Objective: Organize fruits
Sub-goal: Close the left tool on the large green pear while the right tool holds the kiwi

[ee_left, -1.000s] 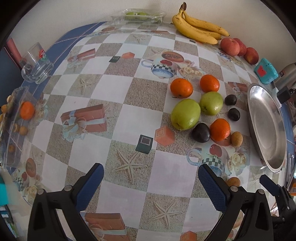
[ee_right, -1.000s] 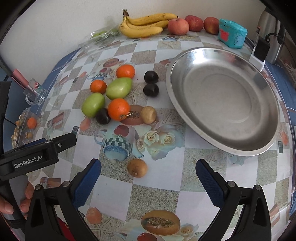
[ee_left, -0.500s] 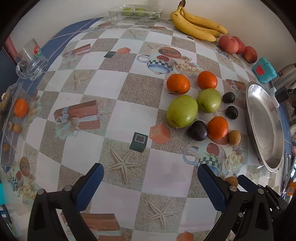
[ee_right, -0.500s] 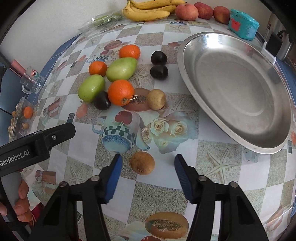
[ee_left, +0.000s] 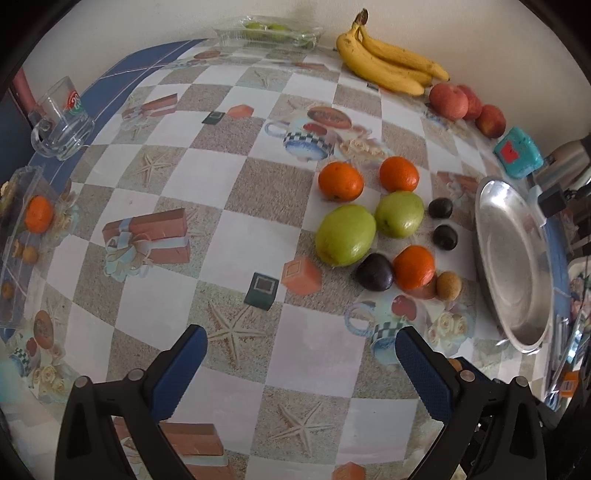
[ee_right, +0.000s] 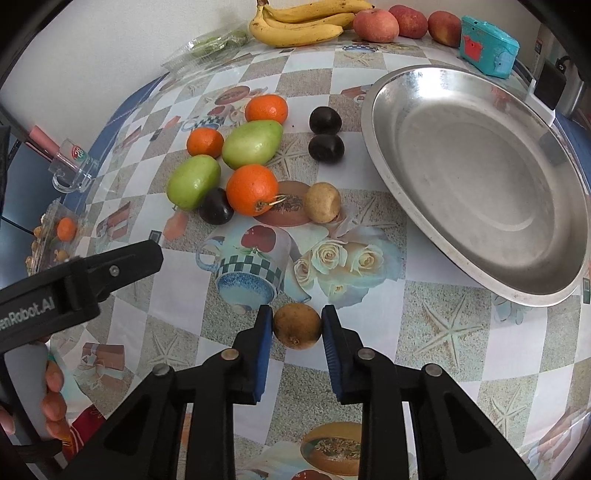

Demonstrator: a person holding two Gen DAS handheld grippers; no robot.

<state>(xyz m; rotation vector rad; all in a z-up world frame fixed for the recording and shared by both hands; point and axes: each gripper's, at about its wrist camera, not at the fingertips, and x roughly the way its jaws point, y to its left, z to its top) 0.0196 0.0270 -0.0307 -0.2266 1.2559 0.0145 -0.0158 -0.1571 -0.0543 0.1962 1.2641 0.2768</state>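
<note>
My right gripper (ee_right: 297, 325) is shut on a small brown round fruit (ee_right: 296, 325) that rests on the tablecloth. An empty steel plate (ee_right: 480, 177) lies to its upper right. A cluster of oranges (ee_right: 252, 189), two green fruits (ee_right: 252, 144), dark plums (ee_right: 326, 147) and another brown fruit (ee_right: 322, 202) sits beyond it. My left gripper (ee_left: 301, 360) is open and empty above the cloth, with the same cluster (ee_left: 347, 234) ahead to its right and the plate (ee_left: 513, 258) at the far right.
Bananas (ee_right: 303, 22), red apples (ee_right: 376, 25) and a teal box (ee_right: 487, 46) line the back wall. A glass mug (ee_left: 61, 120) and a clear tray with an orange (ee_left: 37, 214) stand at the left. A clear clamshell (ee_left: 269, 31) is at the back.
My right gripper moved forward and down and closed its jaws around the small brown fruit. My left gripper drifted slightly and stayed open.
</note>
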